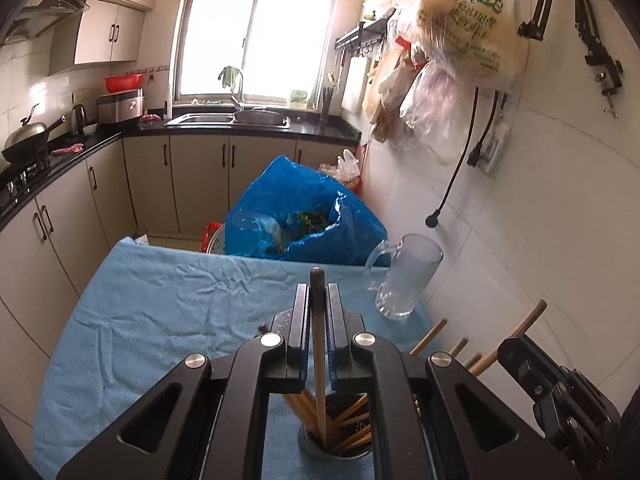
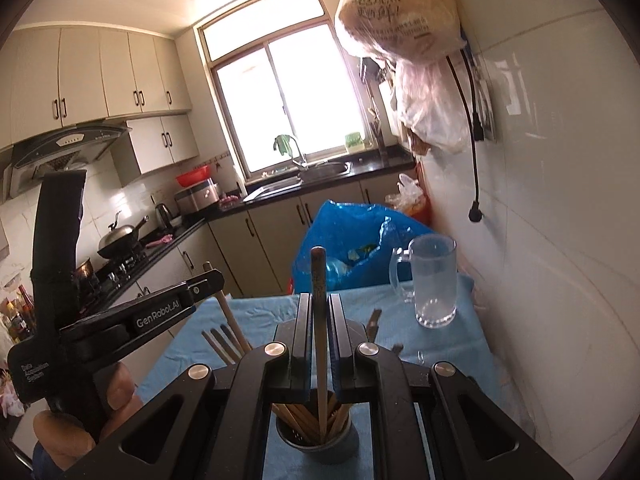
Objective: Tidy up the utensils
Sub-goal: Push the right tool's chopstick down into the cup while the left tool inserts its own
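My left gripper [image 1: 318, 292] is shut on a single wooden chopstick [image 1: 319, 360]. The stick stands upright between the jaws, and its lower end reaches into a metal holder [image 1: 336, 450] packed with several chopsticks. My right gripper [image 2: 319, 300] is likewise shut on a chopstick [image 2: 320, 360] whose lower end is in the same holder [image 2: 316, 440]. In the right wrist view the left gripper [image 2: 214, 278] shows at the left, held by a hand [image 2: 72, 436]. In the left wrist view the right gripper [image 1: 508, 346] comes in from the right. An empty glass mug [image 1: 404, 276] stands at the table's far right.
The table wears a wrinkled blue cloth [image 1: 160, 312]. A blue plastic bag [image 1: 300, 208] stands just beyond its far edge. The tiled wall [image 2: 560, 240] runs close along the right, with hanging bags [image 1: 460, 32] and a dangling cable [image 2: 476, 200]. Kitchen counters lie beyond.
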Action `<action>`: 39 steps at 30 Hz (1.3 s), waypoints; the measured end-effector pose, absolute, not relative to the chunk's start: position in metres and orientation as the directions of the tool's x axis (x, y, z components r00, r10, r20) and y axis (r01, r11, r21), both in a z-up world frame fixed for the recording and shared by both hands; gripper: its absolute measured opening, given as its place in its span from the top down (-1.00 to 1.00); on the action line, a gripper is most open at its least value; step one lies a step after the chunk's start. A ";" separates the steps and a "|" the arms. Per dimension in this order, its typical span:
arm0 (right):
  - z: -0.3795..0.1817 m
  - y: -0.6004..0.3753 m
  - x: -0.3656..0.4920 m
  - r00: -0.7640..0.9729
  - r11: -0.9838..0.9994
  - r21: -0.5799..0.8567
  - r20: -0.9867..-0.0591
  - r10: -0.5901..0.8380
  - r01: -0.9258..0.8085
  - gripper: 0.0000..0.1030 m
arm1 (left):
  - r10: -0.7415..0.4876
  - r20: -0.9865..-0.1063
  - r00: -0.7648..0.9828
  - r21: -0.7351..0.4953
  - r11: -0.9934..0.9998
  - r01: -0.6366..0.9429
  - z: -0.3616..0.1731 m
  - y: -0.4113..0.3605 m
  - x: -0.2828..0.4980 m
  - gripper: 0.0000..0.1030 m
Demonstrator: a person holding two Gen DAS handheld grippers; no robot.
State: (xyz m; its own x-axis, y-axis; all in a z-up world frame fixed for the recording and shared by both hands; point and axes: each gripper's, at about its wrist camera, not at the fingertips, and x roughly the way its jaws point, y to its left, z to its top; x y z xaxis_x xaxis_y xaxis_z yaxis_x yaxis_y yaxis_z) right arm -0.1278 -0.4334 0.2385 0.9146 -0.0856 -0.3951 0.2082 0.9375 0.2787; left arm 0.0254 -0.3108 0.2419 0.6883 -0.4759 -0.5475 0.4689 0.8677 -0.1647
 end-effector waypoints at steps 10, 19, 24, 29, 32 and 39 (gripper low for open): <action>0.208 -0.426 -0.131 0.892 0.932 0.283 -0.444 -0.080 0.225 0.84 | -0.478 -0.573 0.665 -0.164 0.862 0.479 0.217 -0.293 0.011 0.86; 0.190 -0.423 -0.122 0.874 0.930 0.278 -0.479 -0.082 0.239 0.84 | -0.476 -0.594 0.649 -0.163 0.861 0.482 0.200 -0.288 0.012 0.85; 0.187 -0.422 -0.120 0.872 0.931 0.267 -0.481 -0.095 0.249 0.84 | -0.477 -0.585 0.656 -0.151 0.859 0.490 0.197 -0.286 0.012 0.84; 0.187 -0.422 -0.120 0.871 0.930 0.265 -0.481 -0.100 0.254 0.84 | -0.471 -0.582 0.663 -0.140 0.861 0.489 0.196 -0.288 0.013 0.84; 0.187 -0.423 -0.119 0.869 0.930 0.263 -0.483 -0.103 0.257 0.84 | -0.463 -0.579 0.671 -0.128 0.865 0.485 0.196 -0.290 0.014 0.84; 0.187 -0.424 -0.118 0.869 0.930 0.264 -0.485 -0.102 0.256 0.84 | -0.448 -0.570 0.689 -0.103 0.871 0.481 0.194 -0.294 0.012 0.83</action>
State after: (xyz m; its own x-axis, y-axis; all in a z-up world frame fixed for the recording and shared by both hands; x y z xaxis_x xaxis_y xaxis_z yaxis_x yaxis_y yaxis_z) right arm -0.1184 -0.4238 0.1867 0.8688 -0.1020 -0.4846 0.2564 0.9298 0.2641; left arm 0.0121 -0.2944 0.1944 0.6889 -0.4482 -0.5696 0.4811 0.8706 -0.1032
